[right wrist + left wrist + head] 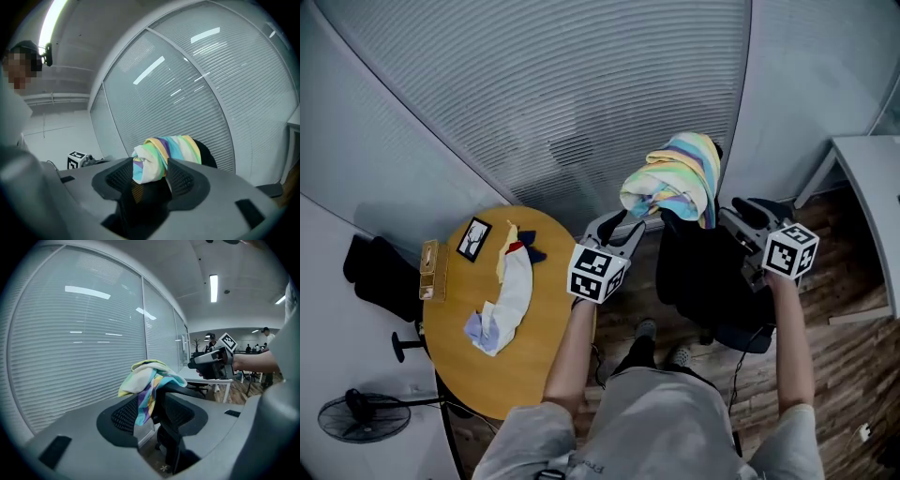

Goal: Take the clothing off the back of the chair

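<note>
A bundled, pastel-striped piece of clothing is draped over the top of a black office chair's back. My left gripper is just left of the chair back, below the bundle, with its jaws apart and empty. To the right of the chair back my right gripper is also open and empty. In the left gripper view the clothing hangs beyond the spread jaws, with the right gripper behind it. The right gripper view shows the clothing ahead, between its parted jaws.
A round wooden table at the left holds a white-and-blue cloth, a small picture frame and a box. A blind-covered glass wall runs behind the chair. A white desk stands at the right, a fan at the lower left.
</note>
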Demonstrator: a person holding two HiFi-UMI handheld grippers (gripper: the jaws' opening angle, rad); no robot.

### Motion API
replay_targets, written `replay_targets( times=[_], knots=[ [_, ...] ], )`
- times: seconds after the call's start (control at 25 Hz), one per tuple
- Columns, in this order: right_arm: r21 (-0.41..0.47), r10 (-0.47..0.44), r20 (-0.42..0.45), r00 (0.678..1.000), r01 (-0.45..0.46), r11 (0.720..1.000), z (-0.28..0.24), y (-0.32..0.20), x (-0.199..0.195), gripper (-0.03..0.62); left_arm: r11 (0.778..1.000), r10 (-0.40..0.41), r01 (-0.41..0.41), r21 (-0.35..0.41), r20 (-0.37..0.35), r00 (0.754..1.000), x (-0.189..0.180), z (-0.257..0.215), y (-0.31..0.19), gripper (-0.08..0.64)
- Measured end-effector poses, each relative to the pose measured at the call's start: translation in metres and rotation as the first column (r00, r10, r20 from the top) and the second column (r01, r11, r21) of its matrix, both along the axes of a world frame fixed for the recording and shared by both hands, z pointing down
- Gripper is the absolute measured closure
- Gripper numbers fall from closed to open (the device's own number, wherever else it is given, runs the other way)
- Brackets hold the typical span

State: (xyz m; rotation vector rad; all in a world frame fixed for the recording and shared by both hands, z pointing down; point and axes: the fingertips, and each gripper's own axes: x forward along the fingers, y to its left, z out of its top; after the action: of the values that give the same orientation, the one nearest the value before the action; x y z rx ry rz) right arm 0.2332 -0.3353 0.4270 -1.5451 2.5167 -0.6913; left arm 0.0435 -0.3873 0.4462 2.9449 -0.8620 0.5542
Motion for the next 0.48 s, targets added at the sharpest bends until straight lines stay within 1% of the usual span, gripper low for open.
replay_targets(
  times=[0.12,0.24,0.36,0.48],
  knots=[
    [-0.026,-0.03,0.009,1.0,0.03,0.999,0.004,-0.014,-0.004,0.328,0.999,0.047,-0.047,0.012,0.032,0.998,0.008,0.004,-0.015,0.3],
    [-0.05,-0.051,0.002,0.999,0.051,0.997,0.01,-0.031,-0.007,0.282,0.997,0.069,-0.07,0.014,0.039,0.997,0.013,0.008,-0.037,0.237],
    [-0.048,-0.064,0.039,0.997,0.066,0.997,0.01,-0.048,-0.007,0.242,0.991,0.133,-0.133,-0.003,0.051,0.99,0.024,0.015,-0.05,0.209],
    [-0.064,-0.062,0.086,0.994,0.068,0.996,0.014,-0.065,-0.004,0.222,0.978,0.21,-0.209,-0.016,0.088,0.974,0.037,0.027,-0.06,0.194]
  ],
)
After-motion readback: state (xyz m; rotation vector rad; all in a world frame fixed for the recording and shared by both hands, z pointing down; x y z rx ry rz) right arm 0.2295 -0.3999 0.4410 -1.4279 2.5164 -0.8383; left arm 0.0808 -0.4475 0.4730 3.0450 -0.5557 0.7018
